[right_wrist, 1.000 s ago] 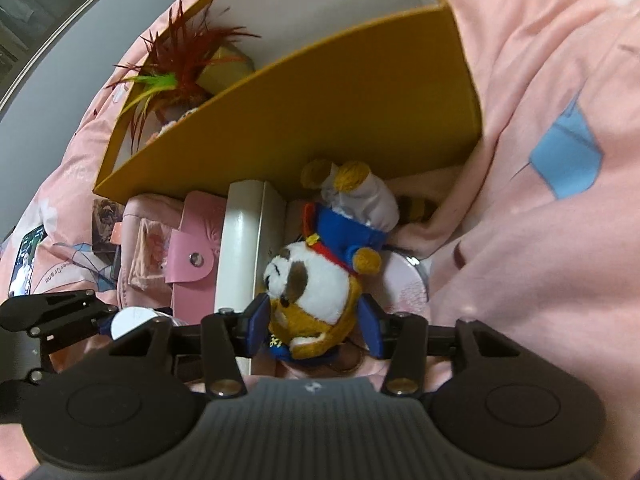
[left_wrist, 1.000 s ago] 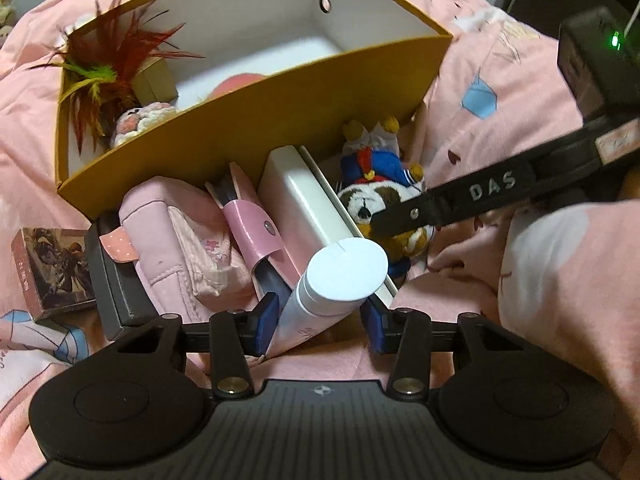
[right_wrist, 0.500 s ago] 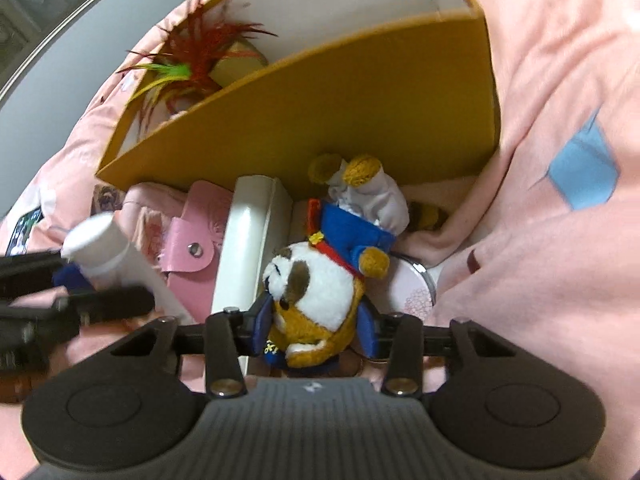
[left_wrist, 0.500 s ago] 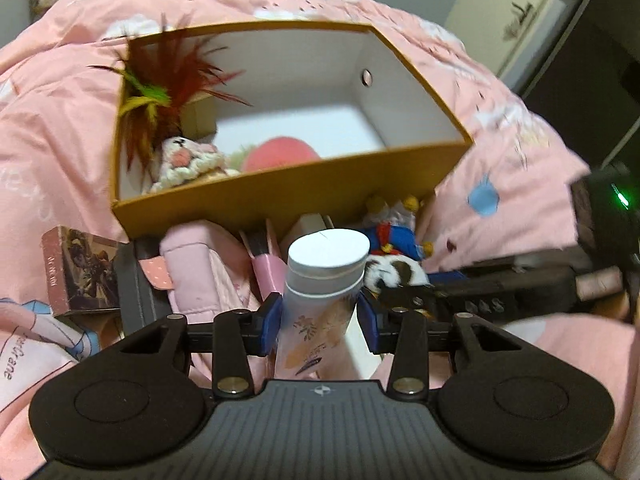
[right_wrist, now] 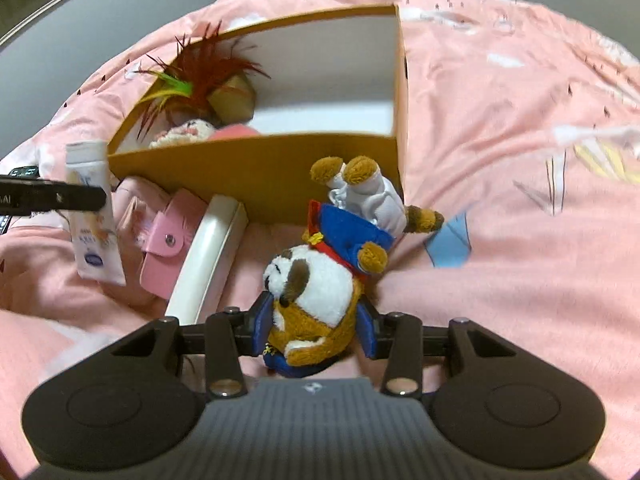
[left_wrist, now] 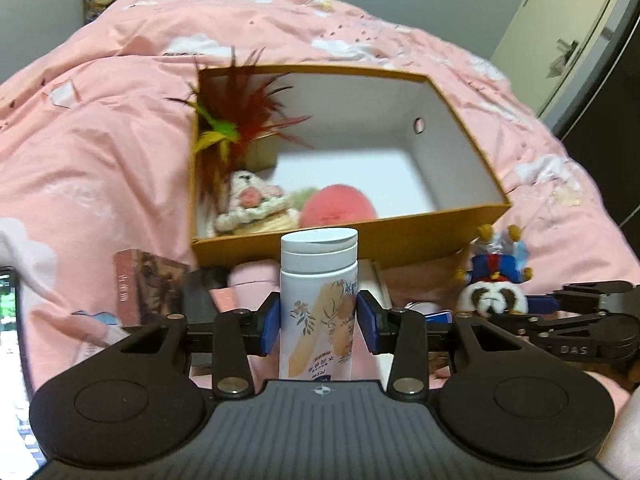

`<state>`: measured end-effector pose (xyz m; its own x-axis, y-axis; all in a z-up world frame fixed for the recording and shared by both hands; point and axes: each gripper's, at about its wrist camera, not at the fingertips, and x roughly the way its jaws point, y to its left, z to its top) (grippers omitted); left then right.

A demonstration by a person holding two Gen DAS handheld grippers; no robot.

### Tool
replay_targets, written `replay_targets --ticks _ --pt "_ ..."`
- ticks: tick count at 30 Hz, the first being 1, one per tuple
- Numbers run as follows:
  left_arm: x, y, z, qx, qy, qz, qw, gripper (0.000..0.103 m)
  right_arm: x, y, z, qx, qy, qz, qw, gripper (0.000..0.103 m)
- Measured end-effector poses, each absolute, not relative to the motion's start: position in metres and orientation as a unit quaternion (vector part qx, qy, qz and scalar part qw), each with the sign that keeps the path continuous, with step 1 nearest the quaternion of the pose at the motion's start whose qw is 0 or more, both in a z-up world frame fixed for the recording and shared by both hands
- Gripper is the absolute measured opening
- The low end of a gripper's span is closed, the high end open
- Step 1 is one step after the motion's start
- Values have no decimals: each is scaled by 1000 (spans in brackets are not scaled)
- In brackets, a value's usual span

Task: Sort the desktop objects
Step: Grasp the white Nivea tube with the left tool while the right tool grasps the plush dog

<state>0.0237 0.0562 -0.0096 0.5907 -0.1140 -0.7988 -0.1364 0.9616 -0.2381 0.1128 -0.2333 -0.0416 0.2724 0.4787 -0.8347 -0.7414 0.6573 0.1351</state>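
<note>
My left gripper (left_wrist: 318, 322) is shut on a white tube with a flower print (left_wrist: 318, 300), cap end away from me, lifted in front of the yellow box (left_wrist: 420, 236). My right gripper (right_wrist: 314, 334) is shut on a plush dog in a blue coat (right_wrist: 320, 276), head between the pads, feet pointing at the box (right_wrist: 256, 172). The plush dog (left_wrist: 494, 284) also shows at the right of the left wrist view, and the tube (right_wrist: 94, 216) at the left of the right wrist view.
Inside the box lie a red feather toy (left_wrist: 240, 128), a crocheted doll (left_wrist: 252, 208) and a pink ball (left_wrist: 338, 212). Before the box lie a pink wallet (right_wrist: 168, 244), a white case (right_wrist: 208, 256), a card box (left_wrist: 148, 288). Pink bedding (left_wrist: 100, 140) surrounds everything.
Both grippers closed on their objects and rose: the tube came up off the pile and stands upright, and the plush dog has lifted off the bedding. Both views now look further over the box.
</note>
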Motion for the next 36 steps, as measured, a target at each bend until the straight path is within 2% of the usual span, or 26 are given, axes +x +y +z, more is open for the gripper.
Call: replay_targets --ticks 11,16,19,22,29,36 --pt "25 47 -42 -101 488 28 867 47 114 -216 -67 -165 469 383 779 51" --pt "18 44 -48 -88 505 32 858 53 118 -212 -76 -160 482 376 775 54" --pt "14 45 -54 -85 518 45 850 53 120 -210 -81 -154 487 376 773 56" --pt "13 43 -55 -82 516 45 852 49 124 -207 -87 -142 492 379 771 57" --pt "9 38 -52 -73 502 43 861 32 117 -209 -82 -135 481 382 778 52" --pt "6 33 -37 -70 477 27 876 15 108 -217 -60 -124 471 389 782 51"
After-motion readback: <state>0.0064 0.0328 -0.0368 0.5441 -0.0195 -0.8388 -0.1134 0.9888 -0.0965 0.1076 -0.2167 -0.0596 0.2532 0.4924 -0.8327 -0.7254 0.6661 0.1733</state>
